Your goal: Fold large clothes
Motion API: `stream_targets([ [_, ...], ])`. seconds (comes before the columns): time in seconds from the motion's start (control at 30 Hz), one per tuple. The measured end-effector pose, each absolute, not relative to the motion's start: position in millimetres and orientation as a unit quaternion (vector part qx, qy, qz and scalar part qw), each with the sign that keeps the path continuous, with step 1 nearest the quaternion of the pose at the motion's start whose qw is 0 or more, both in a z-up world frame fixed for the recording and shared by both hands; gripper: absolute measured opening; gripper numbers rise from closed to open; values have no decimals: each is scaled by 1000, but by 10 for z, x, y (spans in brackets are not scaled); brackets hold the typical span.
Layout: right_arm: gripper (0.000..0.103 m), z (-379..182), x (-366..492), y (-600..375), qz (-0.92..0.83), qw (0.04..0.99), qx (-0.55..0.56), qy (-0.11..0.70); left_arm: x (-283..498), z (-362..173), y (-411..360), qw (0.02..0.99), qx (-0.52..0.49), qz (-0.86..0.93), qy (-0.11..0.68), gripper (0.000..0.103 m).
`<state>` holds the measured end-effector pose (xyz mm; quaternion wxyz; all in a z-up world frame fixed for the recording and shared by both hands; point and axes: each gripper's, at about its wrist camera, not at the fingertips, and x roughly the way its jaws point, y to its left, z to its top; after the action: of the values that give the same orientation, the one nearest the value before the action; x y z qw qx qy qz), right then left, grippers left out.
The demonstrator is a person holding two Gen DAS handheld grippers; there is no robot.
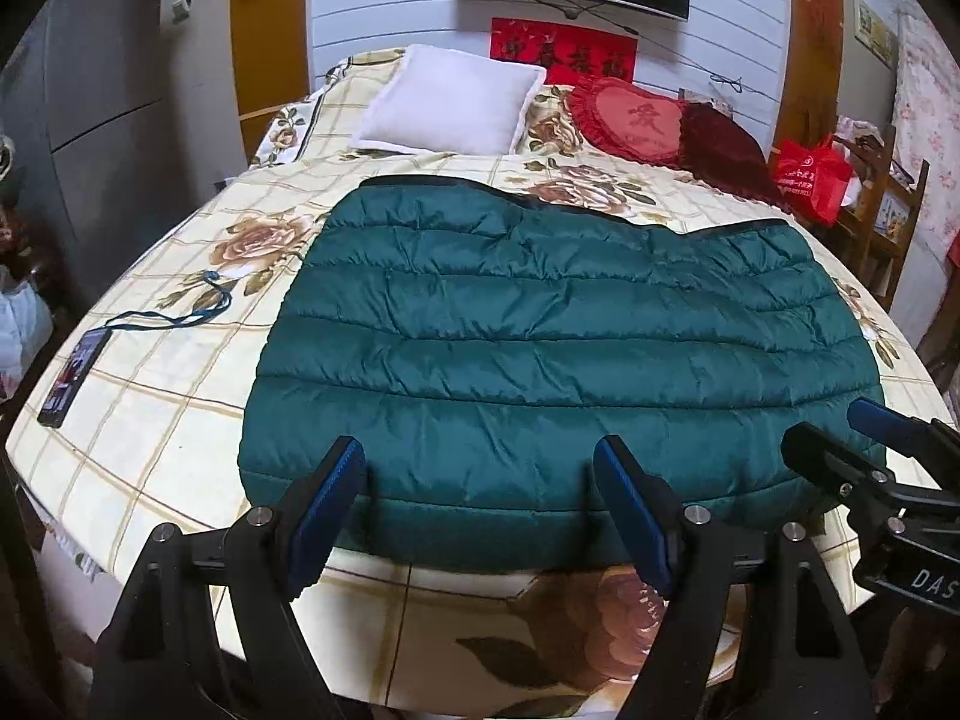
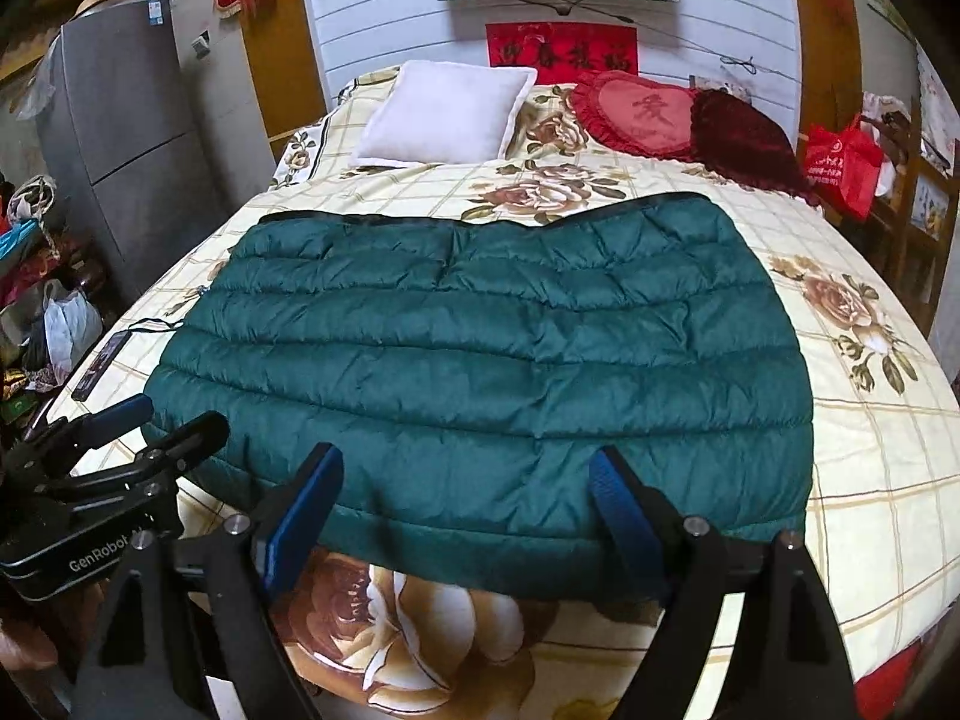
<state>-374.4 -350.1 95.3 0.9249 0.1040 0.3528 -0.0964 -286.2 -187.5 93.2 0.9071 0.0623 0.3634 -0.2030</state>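
A dark green quilted down jacket [image 1: 540, 348] lies folded flat in a wide rectangle on the flowered bed sheet [image 1: 180, 420]; it also shows in the right wrist view [image 2: 480, 360]. My left gripper [image 1: 480, 468] is open and empty, hovering over the jacket's near left edge. My right gripper [image 2: 465, 474] is open and empty over the near right edge. The right gripper's fingers show at the right of the left wrist view [image 1: 840, 450], and the left gripper's at the left of the right wrist view [image 2: 150, 426].
A phone [image 1: 72, 378] with a blue cord lies on the bed's left side. A white pillow [image 1: 450, 99] and red cushions [image 1: 636, 120] sit at the head. A grey fridge [image 2: 120, 138] stands left; a red bag [image 2: 840, 168] hangs on a wooden rack right.
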Motion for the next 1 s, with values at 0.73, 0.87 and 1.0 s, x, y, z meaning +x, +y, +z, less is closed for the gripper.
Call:
stream_targets([
  [0.73, 87, 912, -3741, -3528, -99, 923, 109, 354, -2913, 922, -1931, 907, 72, -203, 361, 58],
  [0.87, 88, 907, -3738, -3540, -101, 923, 110, 354, -2914, 922, -1934, 907, 73, -203, 360, 58],
  [1.0, 88, 895, -3727, -3560, -103, 922, 114, 355, -2922, 920, -1951, 907, 74, -204, 361, 58],
])
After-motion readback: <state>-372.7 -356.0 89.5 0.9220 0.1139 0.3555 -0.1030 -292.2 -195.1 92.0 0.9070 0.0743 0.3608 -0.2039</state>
